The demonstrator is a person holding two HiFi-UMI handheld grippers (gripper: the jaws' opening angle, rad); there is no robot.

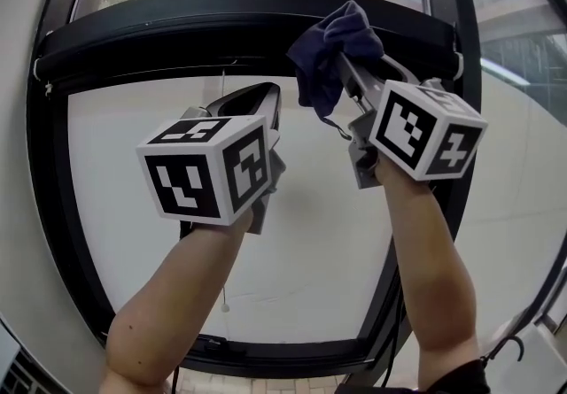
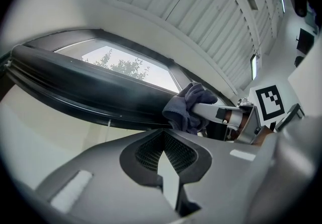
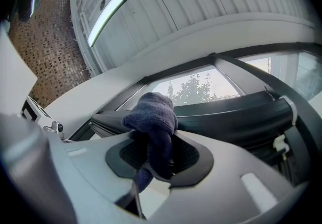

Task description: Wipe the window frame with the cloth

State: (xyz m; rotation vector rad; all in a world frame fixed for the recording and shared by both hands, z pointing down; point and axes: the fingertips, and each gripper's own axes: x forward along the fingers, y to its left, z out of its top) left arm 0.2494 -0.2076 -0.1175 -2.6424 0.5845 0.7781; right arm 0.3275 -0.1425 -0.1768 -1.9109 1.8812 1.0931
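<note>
Right tongs (image 1: 344, 65) are clamped on the dark blue cloth (image 1: 330, 45), which bunches past the tips. The cloth sits up at the black top bar (image 1: 177, 29) of the window frame (image 1: 40, 206), right of the bar's middle. It looks to be touching, but I'm not certain. Left tongs (image 1: 252, 104) are closed on nothing and held just below the bar. No wiped patch shows. My read: top bar under way, sides and bottom still to do.

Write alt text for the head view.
The right gripper, jaws shut on a dark blue cloth, holds it up against the black top bar of the window frame. The left gripper, jaws shut and empty, points upward beside it.
</note>
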